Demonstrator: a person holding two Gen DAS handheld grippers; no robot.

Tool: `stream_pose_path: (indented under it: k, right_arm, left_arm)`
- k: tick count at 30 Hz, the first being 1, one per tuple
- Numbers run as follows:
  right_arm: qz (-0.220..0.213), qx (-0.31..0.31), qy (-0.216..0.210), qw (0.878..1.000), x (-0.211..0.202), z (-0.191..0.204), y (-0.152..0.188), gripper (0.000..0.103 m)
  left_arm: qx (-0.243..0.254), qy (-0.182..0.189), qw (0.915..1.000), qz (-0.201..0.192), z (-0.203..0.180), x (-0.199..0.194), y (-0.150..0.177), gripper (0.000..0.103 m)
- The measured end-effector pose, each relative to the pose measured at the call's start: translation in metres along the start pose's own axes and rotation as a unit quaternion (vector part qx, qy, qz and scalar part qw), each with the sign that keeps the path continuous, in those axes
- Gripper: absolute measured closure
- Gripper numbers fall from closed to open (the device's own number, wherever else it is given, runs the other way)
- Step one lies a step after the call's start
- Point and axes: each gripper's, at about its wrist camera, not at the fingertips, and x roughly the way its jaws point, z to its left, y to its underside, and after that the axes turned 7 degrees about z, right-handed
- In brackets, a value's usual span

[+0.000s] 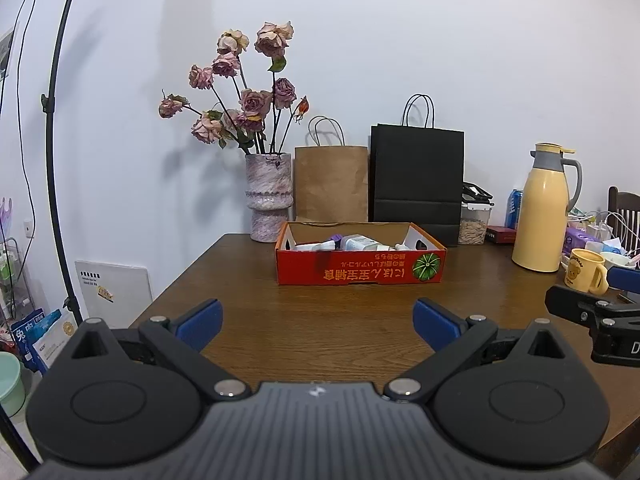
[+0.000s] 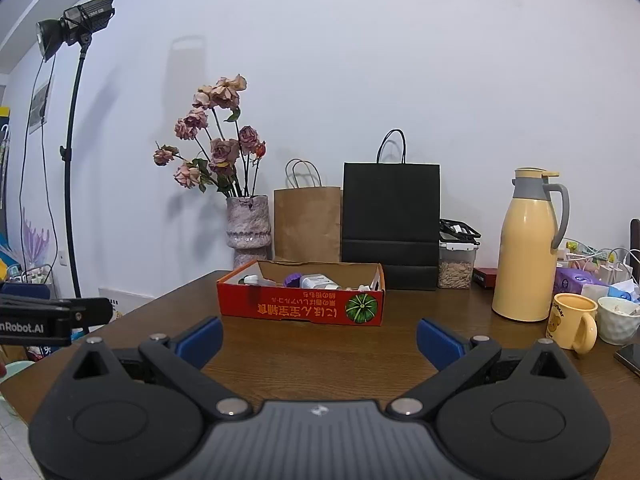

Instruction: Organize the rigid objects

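Red cardboard box (image 1: 360,270) of small bottles, perhaps toiletries; both grippers' jaws wide apart, empty.

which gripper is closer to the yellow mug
Right. The yellow mug sits just past the open right gripper, off its right finger; the left gripper is farther left, facing the red box.
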Motion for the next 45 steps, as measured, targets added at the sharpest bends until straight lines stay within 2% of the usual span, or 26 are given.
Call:
stream_pose_path:
  k: [45]
  right_arm:
    - [0.006, -0.003, 0.000, 1.000, 0.0027, 0.0016, 0.0009, 0.000]
  left_arm:
    - [-0.006, 0.004, 1.0000, 0.002, 0.0027, 0.0021, 0.0038, 0.000]
